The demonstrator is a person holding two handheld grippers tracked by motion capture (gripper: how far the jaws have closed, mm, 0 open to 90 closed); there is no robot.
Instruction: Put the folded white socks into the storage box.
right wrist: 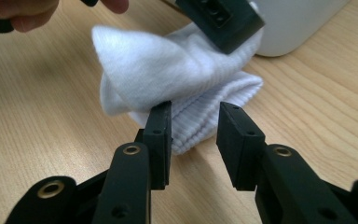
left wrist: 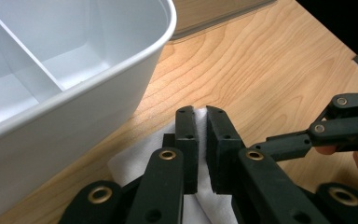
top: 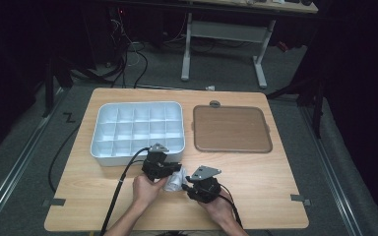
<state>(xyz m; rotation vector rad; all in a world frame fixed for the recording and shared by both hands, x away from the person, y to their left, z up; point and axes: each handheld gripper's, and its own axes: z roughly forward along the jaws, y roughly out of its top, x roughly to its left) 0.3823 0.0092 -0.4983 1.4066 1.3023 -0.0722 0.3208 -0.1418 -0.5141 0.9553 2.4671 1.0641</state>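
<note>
White divider tray [top: 109, 156] at table's left-center, brown lid [top: 231, 129] beside it. Left gripper [left wrist: 202, 123] clamped on white sock [right wrist: 177, 79], pinching its upper fold, just below the tray's near wall. Sock bunched on the table [top: 270, 177] between both grippers, long axis roughly left-right, ribbed cuff toward right gripper [right wrist: 193, 126]. Right jaws apart, cuff edge between them, pads not pressing.

White ribbed sock [right wrist: 177, 79], black tongs [right wrist: 193, 140] — pale-grey tray [top: 137, 129]

Probably a lab or recording studio: dark curtained surround, wooden table [top: 256, 177] on taped grey carpet [top: 24, 167], loose cables [top: 128, 64], adjustable bench frame [top: 224, 34] behind.
</note>
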